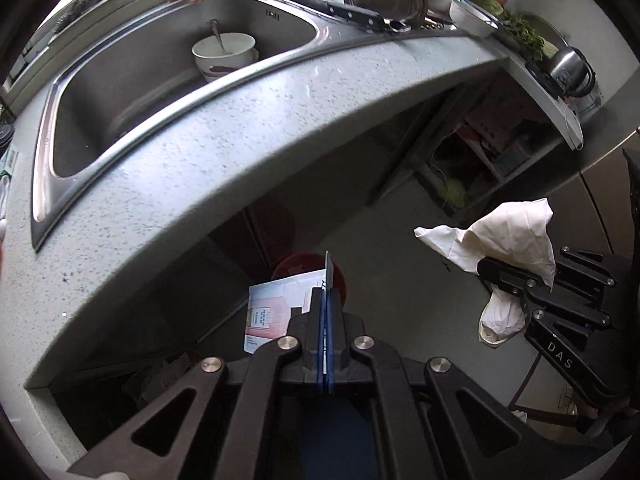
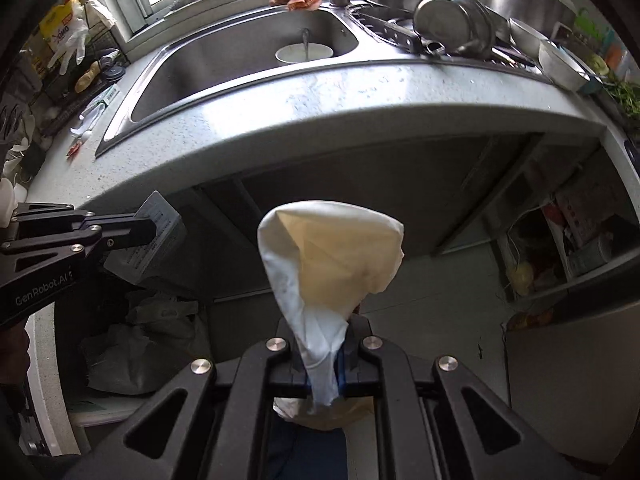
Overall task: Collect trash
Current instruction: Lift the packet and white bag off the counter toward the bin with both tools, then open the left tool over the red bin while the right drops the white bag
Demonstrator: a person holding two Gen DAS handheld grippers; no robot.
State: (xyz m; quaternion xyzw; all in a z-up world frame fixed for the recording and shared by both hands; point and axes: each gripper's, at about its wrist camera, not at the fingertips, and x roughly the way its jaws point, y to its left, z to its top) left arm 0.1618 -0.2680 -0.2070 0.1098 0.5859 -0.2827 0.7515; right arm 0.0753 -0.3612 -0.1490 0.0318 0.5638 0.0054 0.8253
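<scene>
- While we hold off the speckled counter (image 1: 224, 184), our left gripper (image 1: 326, 304) pinches a flat printed packet (image 1: 272, 312) above a red bin (image 1: 308, 270);
- our right gripper (image 2: 324, 344) clamps a crumpled white wrapper (image 2: 332, 256), below the counter edge.

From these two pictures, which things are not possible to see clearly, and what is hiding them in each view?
- Left wrist view: the red bin under the counter is mostly hidden by the paper packet in the left gripper; its contents cannot be seen.
- Same view: print on the packet is too small to read.
- Right wrist view: the crumpled white tissue in the right gripper hides the floor behind.
- Right wrist view: the bowl in the sink is partly cut by the sink wall.
</scene>
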